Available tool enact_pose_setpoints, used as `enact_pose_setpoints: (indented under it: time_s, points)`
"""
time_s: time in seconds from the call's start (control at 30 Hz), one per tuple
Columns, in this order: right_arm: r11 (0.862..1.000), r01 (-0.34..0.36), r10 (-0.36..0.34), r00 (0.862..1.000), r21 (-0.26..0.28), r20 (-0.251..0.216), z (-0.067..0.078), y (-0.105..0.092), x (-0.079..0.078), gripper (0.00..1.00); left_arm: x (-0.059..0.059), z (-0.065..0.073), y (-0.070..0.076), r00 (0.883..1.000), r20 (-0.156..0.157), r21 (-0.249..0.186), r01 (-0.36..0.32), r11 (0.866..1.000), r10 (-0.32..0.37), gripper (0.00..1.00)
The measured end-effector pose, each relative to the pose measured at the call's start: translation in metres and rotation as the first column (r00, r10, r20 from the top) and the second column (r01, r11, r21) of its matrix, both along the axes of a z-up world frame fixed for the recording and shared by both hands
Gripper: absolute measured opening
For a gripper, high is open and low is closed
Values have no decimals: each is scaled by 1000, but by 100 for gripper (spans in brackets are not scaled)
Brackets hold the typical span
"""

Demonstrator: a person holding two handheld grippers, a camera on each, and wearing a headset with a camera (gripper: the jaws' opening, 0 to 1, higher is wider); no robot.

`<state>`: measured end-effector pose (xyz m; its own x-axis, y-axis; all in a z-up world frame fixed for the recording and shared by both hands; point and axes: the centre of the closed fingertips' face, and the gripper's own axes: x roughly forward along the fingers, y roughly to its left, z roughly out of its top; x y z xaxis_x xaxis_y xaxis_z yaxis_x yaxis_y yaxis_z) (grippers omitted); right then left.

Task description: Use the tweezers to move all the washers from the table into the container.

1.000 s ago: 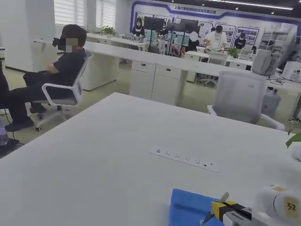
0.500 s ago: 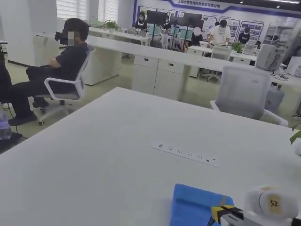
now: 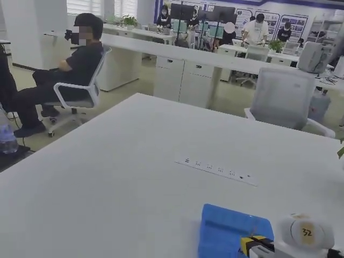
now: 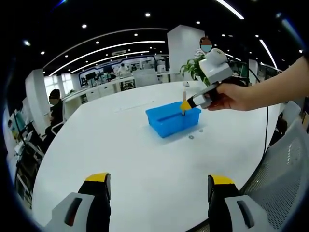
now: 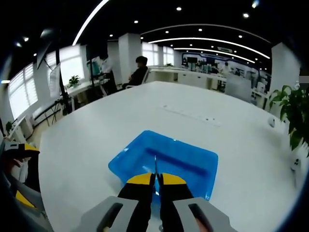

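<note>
Two washers (image 4: 191, 137) wait outside the container (image 4: 166, 123), below my right gripper (image 5: 155, 178) clenching tweezers (image 5: 155, 165); left gripper (image 4: 159, 178) gapes

**Left jaws wide, right jaws pinched**

In the left gripper view, the left gripper (image 4: 159, 180) rises at 6 o'clock. Its two yellow-tipped jaws are spread far apart with nothing between them. Toward 2 o'clock a bare hand (image 4: 232, 96) holds the right gripper (image 4: 186, 104) with its nose tilted down, and the forearm (image 4: 282, 79) runs off toward 3 o'clock. In the right gripper view, that gripper's jaws stand almost together at 6 o'clock, pinching a thin metal strip, seemingly the tweezers (image 5: 155, 168). In the head view it sits at 5 o'clock.
</note>
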<state>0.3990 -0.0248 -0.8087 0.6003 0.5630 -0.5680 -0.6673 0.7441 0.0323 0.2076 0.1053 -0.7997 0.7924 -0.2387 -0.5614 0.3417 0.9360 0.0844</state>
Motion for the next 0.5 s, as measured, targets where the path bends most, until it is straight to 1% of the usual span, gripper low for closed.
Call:
enact_pose_setpoints:
  time_s: [0.2, 0.3, 0.37, 0.43, 0.5]
  points:
    - [1000, -5, 5, 1000, 5, 4, 0, 1, -1, 1, 0, -1, -1, 1000, -3, 5, 6, 1000, -6, 84]
    - [1000, -25, 25, 1000, 17, 6, 0, 5, -3, 2, 0, -1, -1, 1000, -4, 6, 6, 1000, -6, 84]
    - [1000, -28, 28, 1000, 0, 2, 0, 4, -2, 2, 0, 0, -1, 1000, -3, 4, 7, 1000, -7, 84]
    - [1000, -16, 16, 1000, -23, 2, 0, 1, 0, 2, 0, 0, -1, 1000, -2, 5, 7, 1000, -7, 84]
    - [999, -23, 23, 1000, -25, -3, 0, 0, -2, 2, 0, 1, -1, 1000, 1, 2, 5, 1000, -5, 84]
